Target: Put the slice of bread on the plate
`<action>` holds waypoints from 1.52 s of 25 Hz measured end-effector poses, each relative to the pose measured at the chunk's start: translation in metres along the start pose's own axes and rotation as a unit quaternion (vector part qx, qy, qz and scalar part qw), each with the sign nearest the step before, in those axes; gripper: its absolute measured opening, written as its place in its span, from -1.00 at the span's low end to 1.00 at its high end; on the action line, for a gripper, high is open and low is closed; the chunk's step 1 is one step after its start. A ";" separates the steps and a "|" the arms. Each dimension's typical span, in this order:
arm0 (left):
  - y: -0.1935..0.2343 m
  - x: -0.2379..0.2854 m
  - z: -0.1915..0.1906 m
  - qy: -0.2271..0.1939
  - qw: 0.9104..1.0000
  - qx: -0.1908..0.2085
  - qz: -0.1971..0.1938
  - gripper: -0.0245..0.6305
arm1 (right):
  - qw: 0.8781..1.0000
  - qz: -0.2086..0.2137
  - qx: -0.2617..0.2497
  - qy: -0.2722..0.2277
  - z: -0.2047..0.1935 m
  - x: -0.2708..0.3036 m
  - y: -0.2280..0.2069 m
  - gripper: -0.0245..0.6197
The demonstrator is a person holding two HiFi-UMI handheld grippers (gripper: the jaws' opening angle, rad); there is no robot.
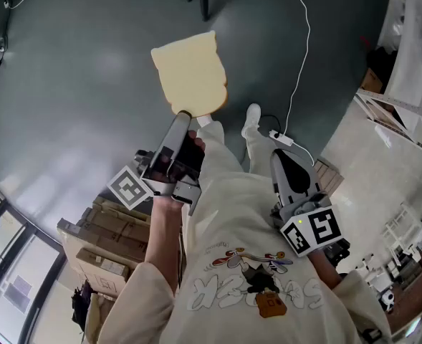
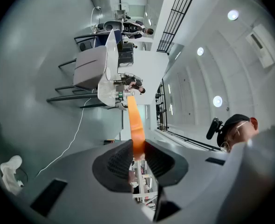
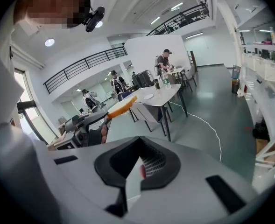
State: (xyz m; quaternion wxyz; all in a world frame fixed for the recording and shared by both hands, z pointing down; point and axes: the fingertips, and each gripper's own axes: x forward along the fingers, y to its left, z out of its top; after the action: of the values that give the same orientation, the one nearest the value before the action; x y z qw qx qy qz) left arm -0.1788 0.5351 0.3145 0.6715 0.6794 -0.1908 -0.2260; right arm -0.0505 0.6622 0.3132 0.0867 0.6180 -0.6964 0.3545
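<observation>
Risk: left gripper (image 1: 184, 117) pinches only the near edge of the slice of bread (image 1: 190, 72), the rest jutting beyond its jaws, so it may tear free; right gripper (image 1: 286, 165) closed, empty.

Left gripper (image 1: 184, 115) held level, fingers (image 2: 114, 162) clamped (on bread slice (image 1: 190, 72)); right gripper (image 1: 283, 158) tilted down, fingers together.
</observation>
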 end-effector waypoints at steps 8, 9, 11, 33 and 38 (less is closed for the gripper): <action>-0.041 -0.006 -0.083 -0.031 0.999 -0.028 0.003 -0.66 | 0.996 0.070 -0.006 -0.048 0.025 -0.041 -0.014 -0.91; -0.042 -0.002 -0.091 -0.035 0.999 -0.022 0.010 -0.66 | 0.995 0.082 -0.008 -0.053 0.031 -0.041 -0.019 -0.90; -0.045 0.008 -0.102 -0.052 0.998 -0.015 0.014 -0.66 | 0.992 0.107 -0.013 -0.062 0.041 -0.036 -0.031 -0.91; -0.012 0.083 -0.111 -0.072 0.996 -0.030 0.037 -0.66 | 0.986 0.143 0.023 -0.080 0.087 0.012 -0.071 -0.90; -0.018 0.099 -0.055 -0.067 0.997 -0.029 0.027 -0.66 | 0.988 0.129 0.003 -0.083 0.119 0.053 -0.047 -0.91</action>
State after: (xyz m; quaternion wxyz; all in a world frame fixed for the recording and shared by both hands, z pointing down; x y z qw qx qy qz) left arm -0.0671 0.5259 0.2914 0.6828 0.6375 -0.2464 -0.2583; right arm 0.0192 0.5489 0.2735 -0.0189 0.5507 -0.7739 0.3122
